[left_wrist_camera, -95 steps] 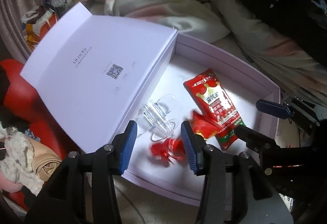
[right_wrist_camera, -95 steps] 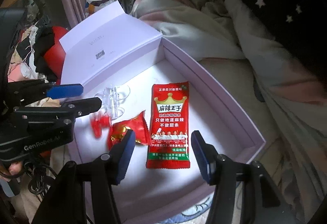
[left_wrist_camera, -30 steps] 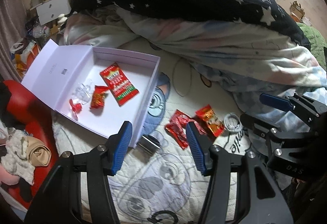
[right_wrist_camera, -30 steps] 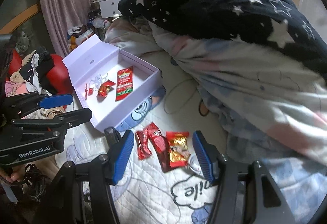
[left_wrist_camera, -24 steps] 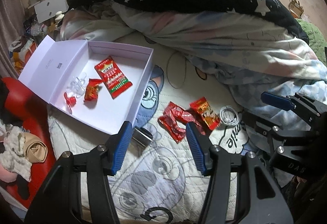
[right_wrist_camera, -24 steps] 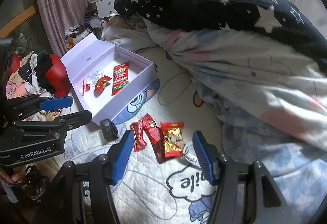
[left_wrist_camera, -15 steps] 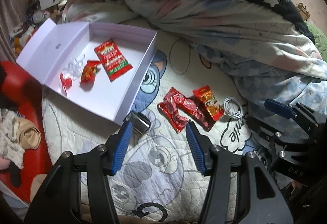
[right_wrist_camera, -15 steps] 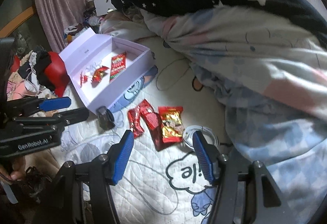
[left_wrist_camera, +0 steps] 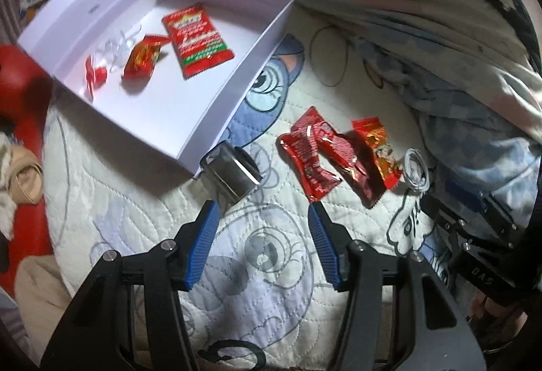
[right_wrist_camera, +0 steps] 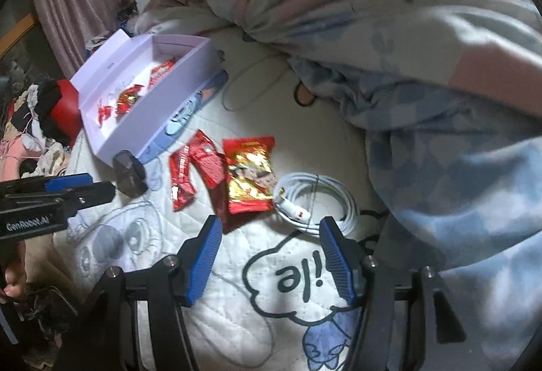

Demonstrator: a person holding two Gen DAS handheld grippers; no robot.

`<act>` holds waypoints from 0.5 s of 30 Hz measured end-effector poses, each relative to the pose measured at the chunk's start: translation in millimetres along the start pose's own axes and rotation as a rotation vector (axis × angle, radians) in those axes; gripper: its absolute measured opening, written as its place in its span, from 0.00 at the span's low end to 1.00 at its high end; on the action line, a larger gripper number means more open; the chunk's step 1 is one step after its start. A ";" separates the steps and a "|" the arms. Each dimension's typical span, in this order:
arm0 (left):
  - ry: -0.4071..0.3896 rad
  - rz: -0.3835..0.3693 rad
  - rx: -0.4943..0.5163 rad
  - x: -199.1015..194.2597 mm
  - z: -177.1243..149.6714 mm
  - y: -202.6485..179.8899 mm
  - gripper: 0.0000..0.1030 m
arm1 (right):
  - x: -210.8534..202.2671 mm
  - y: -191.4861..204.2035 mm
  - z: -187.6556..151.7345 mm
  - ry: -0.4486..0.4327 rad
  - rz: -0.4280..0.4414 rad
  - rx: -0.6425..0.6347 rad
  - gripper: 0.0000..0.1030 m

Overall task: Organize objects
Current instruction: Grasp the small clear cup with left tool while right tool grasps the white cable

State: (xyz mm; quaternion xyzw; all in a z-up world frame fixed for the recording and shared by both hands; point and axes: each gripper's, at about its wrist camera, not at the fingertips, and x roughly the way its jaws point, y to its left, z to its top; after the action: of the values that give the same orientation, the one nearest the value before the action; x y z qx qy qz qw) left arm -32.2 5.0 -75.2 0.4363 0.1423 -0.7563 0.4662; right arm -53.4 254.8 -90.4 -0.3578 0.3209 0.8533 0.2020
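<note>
An open lilac box (left_wrist_camera: 216,106) lies on the bed quilt and holds a large red snack pack (left_wrist_camera: 196,39), a small red-gold packet (left_wrist_camera: 142,57), a red candy (left_wrist_camera: 93,74) and clear plastic pieces. On the quilt beside it lie a metal tin (left_wrist_camera: 232,174), red packets (left_wrist_camera: 310,157) and a red-gold packet (right_wrist_camera: 249,174). A coiled white cable (right_wrist_camera: 315,198) lies to their right. My left gripper (left_wrist_camera: 262,235) is open and empty, just short of the tin. My right gripper (right_wrist_camera: 271,242) is open and empty, just short of the red-gold packet and cable.
A rumpled duvet (right_wrist_camera: 423,66) rises along the right and far side. A thin wire loop (left_wrist_camera: 333,56) lies on the quilt past the box. Red fabric and clothes (left_wrist_camera: 20,120) pile up at the bed's left edge.
Both grippers have drawn back from the box, then dropped lower and closer to the quilt. The loose packets, tin and cable now lie just ahead of the fingertips. Both stay open.
</note>
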 end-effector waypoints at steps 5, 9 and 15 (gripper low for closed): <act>0.026 -0.035 -0.085 14.4 3.5 12.7 0.51 | 12.9 -9.5 0.6 0.009 -0.035 0.009 0.59; 0.028 -0.035 -0.125 23.0 6.7 18.3 0.51 | 22.8 -13.8 2.8 0.020 -0.054 0.009 0.59; 0.026 -0.030 -0.179 31.7 12.4 22.9 0.51 | 30.5 -16.1 5.3 0.012 -0.077 0.019 0.61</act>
State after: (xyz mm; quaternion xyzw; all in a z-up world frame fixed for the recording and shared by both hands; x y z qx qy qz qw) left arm -25.6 -33.2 -88.7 0.4004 0.2218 -0.7419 0.4900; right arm -66.9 273.5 -116.6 -0.3732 0.3162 0.8397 0.2360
